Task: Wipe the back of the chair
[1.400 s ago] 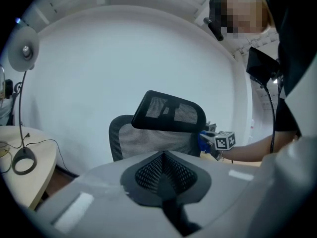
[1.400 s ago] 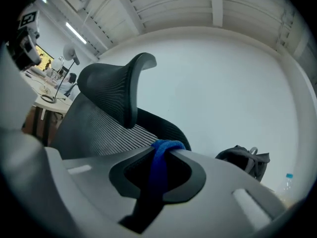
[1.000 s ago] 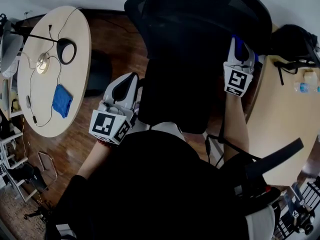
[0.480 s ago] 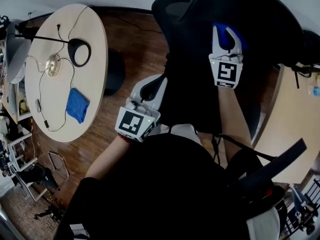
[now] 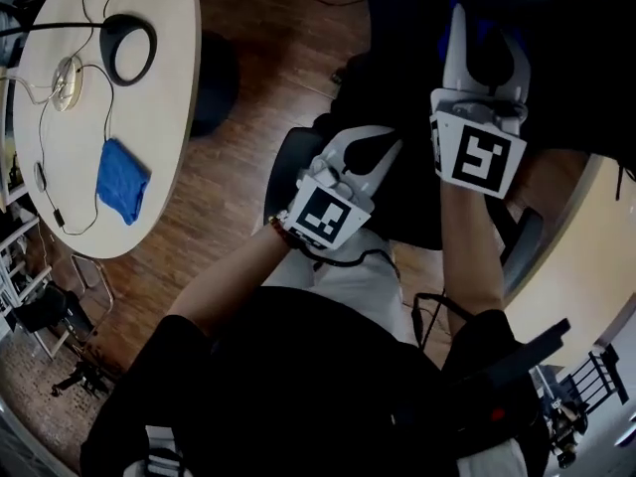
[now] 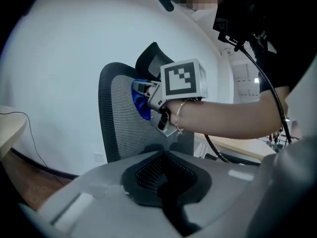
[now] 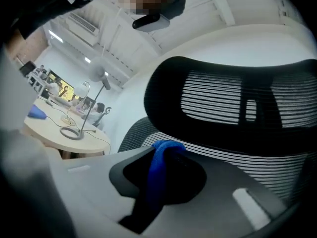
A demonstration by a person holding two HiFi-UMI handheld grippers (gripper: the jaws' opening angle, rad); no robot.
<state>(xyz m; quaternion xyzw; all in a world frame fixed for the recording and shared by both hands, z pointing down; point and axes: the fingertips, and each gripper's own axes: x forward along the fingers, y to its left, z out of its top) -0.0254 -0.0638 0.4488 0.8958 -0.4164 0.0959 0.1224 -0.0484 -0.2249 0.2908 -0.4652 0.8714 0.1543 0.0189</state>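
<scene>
- The right gripper (image 5: 484,53) is clamped on a blue cloth (image 7: 157,175). The cloth hangs out from between its jaws in the right gripper view.
- In the left gripper view, the right gripper (image 6: 148,99) holds the cloth (image 6: 140,102) at the grey mesh back of the chair (image 6: 118,120), just below the headrest (image 6: 150,59).
- In the right gripper view, the dark headrest (image 7: 218,103) fills the upper part, and the striped mesh back (image 7: 282,165) lies right behind the cloth.
- The left gripper (image 5: 363,157) has its jaws together with nothing between them (image 6: 163,170). In the head view it sits low at the left edge of the black chair (image 5: 556,78), beside the right gripper.
- A round table (image 5: 164,137) stands well to the left on the wooden floor (image 5: 243,182).
- A second blue cloth (image 5: 122,180) lies on the table, apart from both grippers.
</scene>
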